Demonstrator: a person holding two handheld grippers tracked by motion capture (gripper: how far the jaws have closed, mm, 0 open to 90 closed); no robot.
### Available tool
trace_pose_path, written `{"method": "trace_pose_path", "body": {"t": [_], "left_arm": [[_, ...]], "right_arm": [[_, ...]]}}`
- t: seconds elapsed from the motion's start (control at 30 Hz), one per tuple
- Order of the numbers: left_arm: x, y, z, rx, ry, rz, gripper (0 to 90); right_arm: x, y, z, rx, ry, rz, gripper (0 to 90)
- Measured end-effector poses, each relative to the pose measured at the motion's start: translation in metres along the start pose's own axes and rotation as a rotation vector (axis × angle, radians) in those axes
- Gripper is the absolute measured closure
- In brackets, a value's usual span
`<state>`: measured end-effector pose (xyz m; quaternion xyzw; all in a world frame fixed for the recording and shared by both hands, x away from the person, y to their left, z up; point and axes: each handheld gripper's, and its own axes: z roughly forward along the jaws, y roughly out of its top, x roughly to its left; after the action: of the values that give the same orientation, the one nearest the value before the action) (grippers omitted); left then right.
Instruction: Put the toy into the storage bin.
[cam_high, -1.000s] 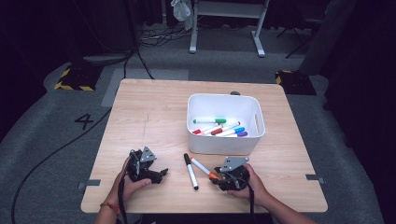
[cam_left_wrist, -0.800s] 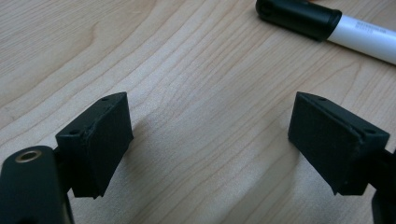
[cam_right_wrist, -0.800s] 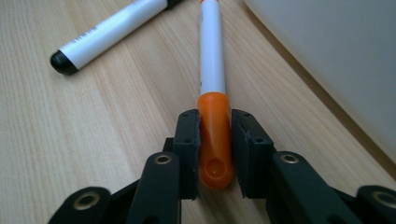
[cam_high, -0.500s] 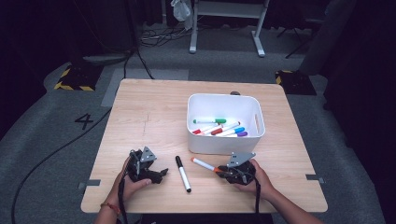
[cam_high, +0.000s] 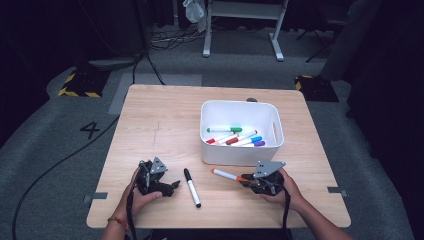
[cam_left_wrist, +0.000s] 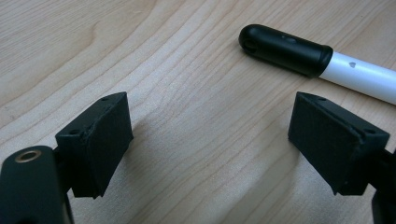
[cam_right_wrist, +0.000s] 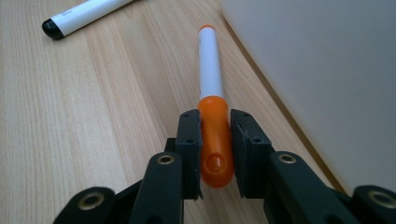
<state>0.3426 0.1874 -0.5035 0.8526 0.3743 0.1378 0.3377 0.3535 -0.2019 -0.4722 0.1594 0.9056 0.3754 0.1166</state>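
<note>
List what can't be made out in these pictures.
- White plastic bin: the markers inside are too small to count in the high view.
- Black-capped white marker: its barrel is cut off by the left gripper view's edge.
- Orange-capped white marker: its cap sides are hidden by the right tool.

lab: floor cables (cam_high: 165, 42), hazard tape (cam_high: 75, 92)

We see a table (cam_high: 165, 125) of pale, matt wood with clear grain. The orange marker (cam_right_wrist: 214, 116) has a smooth, glossy plastic cap, the black marker (cam_left_wrist: 299, 51) a satin one. The white bin (cam_high: 240, 154) looks like smooth matt plastic.
</note>
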Motion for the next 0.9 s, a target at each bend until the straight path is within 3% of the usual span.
{"method": "trace_pose_path", "body": {"t": [0.4, 0.7, 0.9], "left_arm": [[0.000, 0.000, 0.000, 0.000, 0.000, 0.000, 13.7], [0.000, 0.000, 0.000, -0.001, 0.000, -0.002, 13.4], [0.000, 0.000, 0.000, -0.001, 0.001, 0.000, 13.4]], "right_arm": [[0.000, 0.018, -0.028, -0.019, 0.016, -0.118, 74.8], [-0.016, 0.044, -0.065, -0.074, 0.014, -0.190, 74.8], [-0.032, 0.058, -0.086, -0.118, 0.019, -0.199, 74.8]]}}
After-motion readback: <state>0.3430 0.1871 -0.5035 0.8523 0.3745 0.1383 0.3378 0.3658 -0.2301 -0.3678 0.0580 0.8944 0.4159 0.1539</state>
